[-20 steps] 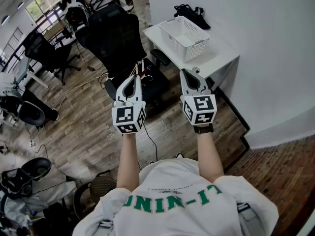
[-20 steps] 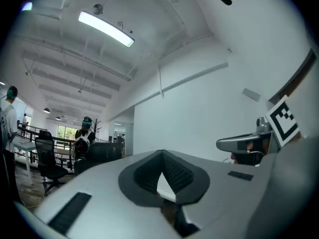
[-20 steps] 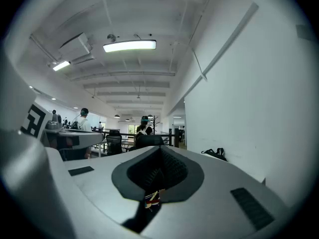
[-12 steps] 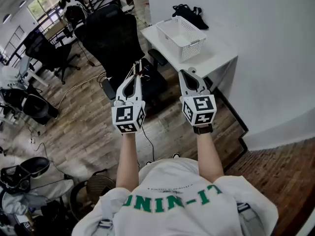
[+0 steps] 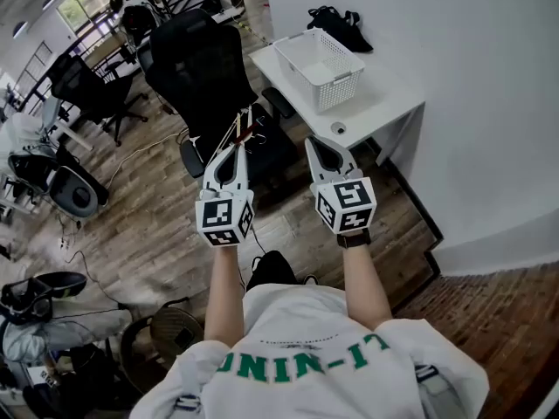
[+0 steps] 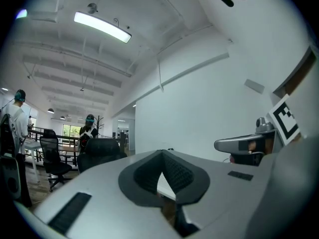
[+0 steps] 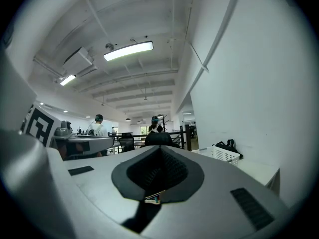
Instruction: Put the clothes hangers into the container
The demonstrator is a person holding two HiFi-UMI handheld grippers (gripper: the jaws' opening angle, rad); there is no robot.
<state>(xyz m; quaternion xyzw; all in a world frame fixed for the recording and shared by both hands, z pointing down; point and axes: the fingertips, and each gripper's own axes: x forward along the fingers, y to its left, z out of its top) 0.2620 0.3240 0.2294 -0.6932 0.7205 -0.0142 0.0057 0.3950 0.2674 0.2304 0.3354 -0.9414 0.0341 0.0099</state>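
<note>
Carrying: left gripper point(image 5: 234, 147) clamped on thin clothes hangers point(image 5: 247, 125), well apart from the white basket point(image 5: 341, 85) on the desk point(image 5: 384, 103).
Right gripper point(image 5: 312, 143): jaws together, empty.
Risk: the clothes hangers could slip out or snag the office chair point(image 5: 196, 68).

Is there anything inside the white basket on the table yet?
No, the head view shows the white basket on the table with only its bare mesh floor visible.

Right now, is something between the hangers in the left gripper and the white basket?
Nothing visible blocks the way. The hangers are over the black chair, whose armrest lies beside the table edge, before the basket.
</note>
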